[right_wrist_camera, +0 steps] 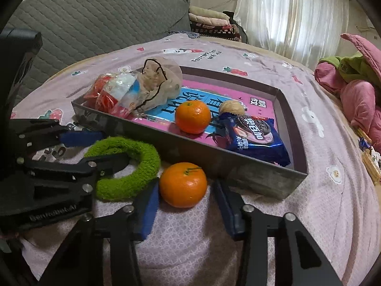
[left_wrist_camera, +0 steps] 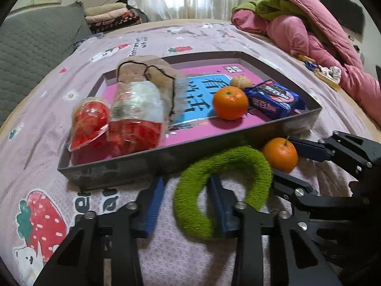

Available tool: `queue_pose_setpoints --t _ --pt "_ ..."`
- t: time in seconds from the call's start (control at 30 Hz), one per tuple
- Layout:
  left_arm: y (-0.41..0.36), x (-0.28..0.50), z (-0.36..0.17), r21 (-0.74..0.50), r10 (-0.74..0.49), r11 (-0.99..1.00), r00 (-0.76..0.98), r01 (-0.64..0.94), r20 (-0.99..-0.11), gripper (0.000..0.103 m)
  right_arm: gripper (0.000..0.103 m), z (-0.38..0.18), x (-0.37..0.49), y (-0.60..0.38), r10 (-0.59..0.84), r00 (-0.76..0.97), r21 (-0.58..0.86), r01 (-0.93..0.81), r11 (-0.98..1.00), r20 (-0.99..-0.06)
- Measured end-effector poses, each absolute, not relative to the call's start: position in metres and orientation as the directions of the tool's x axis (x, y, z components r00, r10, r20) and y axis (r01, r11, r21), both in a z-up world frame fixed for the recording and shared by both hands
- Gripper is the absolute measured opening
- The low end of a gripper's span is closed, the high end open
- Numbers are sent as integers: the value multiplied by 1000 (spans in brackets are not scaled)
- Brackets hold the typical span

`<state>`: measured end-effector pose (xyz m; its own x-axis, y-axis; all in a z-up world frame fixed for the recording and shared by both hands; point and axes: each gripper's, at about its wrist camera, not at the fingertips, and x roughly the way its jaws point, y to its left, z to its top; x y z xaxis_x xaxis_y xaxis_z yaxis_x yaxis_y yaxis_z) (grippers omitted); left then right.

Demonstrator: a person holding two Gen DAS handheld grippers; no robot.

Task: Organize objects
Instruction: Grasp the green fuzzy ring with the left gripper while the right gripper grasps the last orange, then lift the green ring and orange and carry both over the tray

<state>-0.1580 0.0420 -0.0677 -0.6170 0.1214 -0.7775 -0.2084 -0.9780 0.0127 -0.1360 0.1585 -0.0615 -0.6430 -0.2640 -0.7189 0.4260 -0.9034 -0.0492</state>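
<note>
Between right hand-held gripper [right_wrist_camera: 185,205] fingers: orange [right_wrist_camera: 182,185], untouched.

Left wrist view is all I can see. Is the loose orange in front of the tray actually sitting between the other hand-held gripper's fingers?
Observer: Yes. The right wrist view shows the orange on the bedsheet, between the two blue fingers of the right hand-held gripper.
Operator: Is it squeezed yet?
Observer: No. A gap shows between the orange and the right-side finger, so the jaws are not pressing on it.
</note>
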Motion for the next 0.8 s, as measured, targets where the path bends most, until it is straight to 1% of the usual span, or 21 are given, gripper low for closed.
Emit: queue_pose_setpoints --t 0.03,0.23,0.4,0.6,0.8 --pt "43 -158 -67 9 128 -977 -617 -215 -777 29 38 -61 -135 157 -265 -644 -52 430 -901 -718" --pt "48 -155 -67 28 129 -972 -626 -235 -769 21 38 -61 -135 157 -270 -642 -42 428 -903 -718" --pt "47 -153 -65 25 135 -971 -629 -239 -766 17 37 -59 -134 158 -274 -646 -39 426 -904 -713" --pt "41 -151 -57 -1 154 -972 -633 -235 -758 15 37 -54 -132 161 -293 -655 -12 419 -908 -697" --pt "27 -141 -30 -16 161 -977 -678 -215 -718 14 37 -37 -124 165 -314 -680 5 415 -910 -663"
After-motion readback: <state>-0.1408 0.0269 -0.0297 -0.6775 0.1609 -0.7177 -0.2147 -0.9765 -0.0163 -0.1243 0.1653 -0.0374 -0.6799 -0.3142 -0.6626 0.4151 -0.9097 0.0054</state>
